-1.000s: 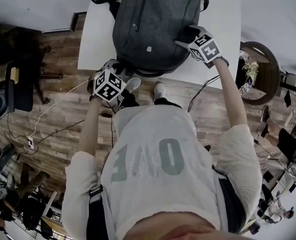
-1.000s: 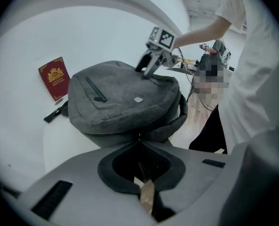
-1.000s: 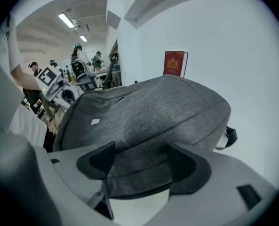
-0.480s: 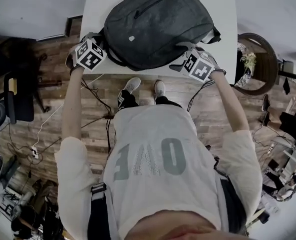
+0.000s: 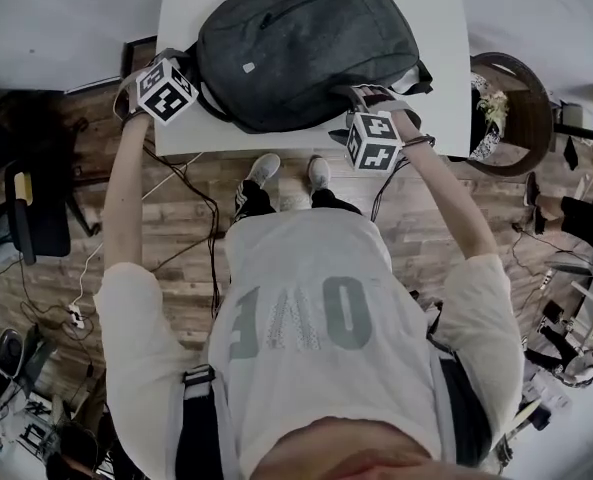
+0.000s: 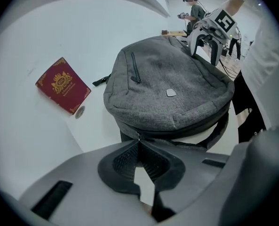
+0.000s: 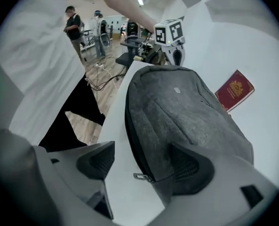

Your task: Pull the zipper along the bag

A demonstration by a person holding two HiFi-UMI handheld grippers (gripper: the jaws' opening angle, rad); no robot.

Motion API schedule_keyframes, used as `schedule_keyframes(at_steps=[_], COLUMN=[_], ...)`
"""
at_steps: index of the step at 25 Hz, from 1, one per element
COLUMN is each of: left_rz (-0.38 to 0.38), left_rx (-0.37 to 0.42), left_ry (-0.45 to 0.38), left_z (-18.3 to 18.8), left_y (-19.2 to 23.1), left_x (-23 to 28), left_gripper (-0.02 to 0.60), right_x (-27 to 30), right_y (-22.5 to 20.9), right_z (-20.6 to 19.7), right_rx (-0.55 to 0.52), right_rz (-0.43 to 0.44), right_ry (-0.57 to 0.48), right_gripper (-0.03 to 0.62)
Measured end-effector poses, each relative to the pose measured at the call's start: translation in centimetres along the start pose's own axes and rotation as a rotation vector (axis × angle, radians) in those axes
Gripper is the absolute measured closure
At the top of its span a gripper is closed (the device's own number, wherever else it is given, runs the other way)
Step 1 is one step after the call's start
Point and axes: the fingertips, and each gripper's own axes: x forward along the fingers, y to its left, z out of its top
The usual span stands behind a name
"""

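**Ana:** Head view first. How much room is there?
**Ben:** The white table [image 5: 441,28] is narrow. The grey bag [image 5: 301,43] covers most of it, with its near end at the table's front edge and bare strips on either side.
**Ana:** And the grippers?
**Ben:** The left gripper [image 6: 138,145] is pinched tight, its tips at the bag's zip seam. The right gripper [image 7: 143,163] is spread across the other corner, with one ribbed pad on the fabric.
**Ana:** Surfaces?
**Ben:** The bag is a coarse weave with rounded edges. A red booklet [image 6: 63,85] with gold print lies flat, apart from it. A small metal zip pull [image 7: 141,176] sits between the right jaws.
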Motion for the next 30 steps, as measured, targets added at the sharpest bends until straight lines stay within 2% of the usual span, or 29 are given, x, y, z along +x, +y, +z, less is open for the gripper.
schedule_keyframes(at_steps=[5, 8, 10, 12, 17, 22, 23, 27, 30], left_rz=[0.001, -0.006, -0.013, -0.030, -0.051, -0.054, -0.052, -0.029, -0.002], left_rx=[0.002, 0.072, 0.118, 0.126, 0.055, 0.041, 0.017, -0.173, -0.228], left_ry=[-0.014, 0.012, 0.026, 0.027, 0.000, 0.009, 0.005, -0.045, -0.046], left_z=[0.1, -0.4, -0.7, -0.9, -0.5, -0.3, -0.3, 0.0, -0.2], left_y=[-0.4, -1.2, -2.1, -3.1, -4.8, -7.0, -7.3, -8.3, -9.1], left_x=[-1.2, -2.1, -2.9, -3.5, -4.8, -6.3, -6.4, -6.9, -7.0], left_gripper=[0.555, 0.555, 0.555, 0.555, 0.555, 0.555, 0.555, 0.555, 0.555], right_x=[0.5, 0.7, 0.8, 0.8, 0.9, 1.1, 1.1, 1.0, 1.0], right_y=[-1.0, -1.7, -1.8, -1.8, -2.2, -2.8, -3.0, -3.6, -3.7], right_z=[-0.1, 0.1, 0.0, -0.3, -0.8, -0.8, -0.9, -0.7, -0.7], right_rx=[0.091, 0.145, 0.142, 0.125, 0.128, 0.162, 0.170, 0.237, 0.259], right_rz=[-0.075, -0.120, -0.121, -0.123, -0.160, -0.185, -0.184, -0.186, -0.181], right_ry=[0.012, 0.017, 0.038, 0.054, 0.086, 0.125, 0.137, 0.153, 0.153], right_gripper=[0.229, 0.290, 0.290, 0.290, 0.293, 0.296, 0.298, 0.310, 0.313])
